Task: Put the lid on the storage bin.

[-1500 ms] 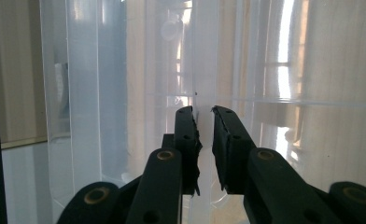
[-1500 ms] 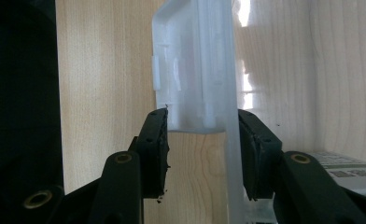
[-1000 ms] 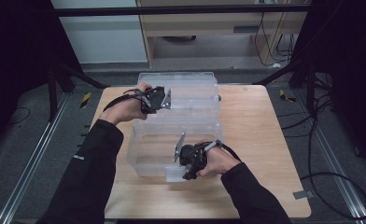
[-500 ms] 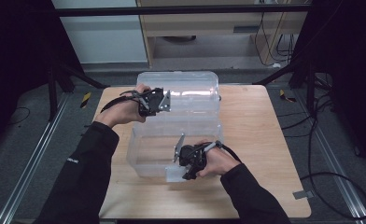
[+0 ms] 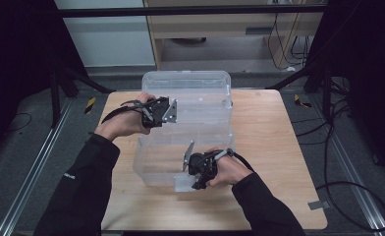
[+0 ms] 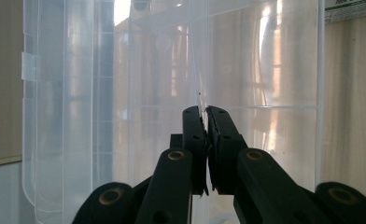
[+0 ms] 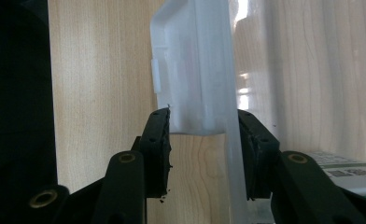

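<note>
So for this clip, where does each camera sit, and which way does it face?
High view: above the person's side, looking forward and down at the wooden table, clear bin, both forearms.
Left gripper view: on the left gripper, jaws pinching a thin bin wall.
Right gripper view: on the right gripper, jaws straddling a latch tab.
Shared: bin and table.

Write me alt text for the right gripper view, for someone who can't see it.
Two black jaws of the right gripper rise from the bottom and close on a white translucent latch on the edge of a clear plastic box. Behind them lies the light wooden table, with darkness at the far left.
</note>
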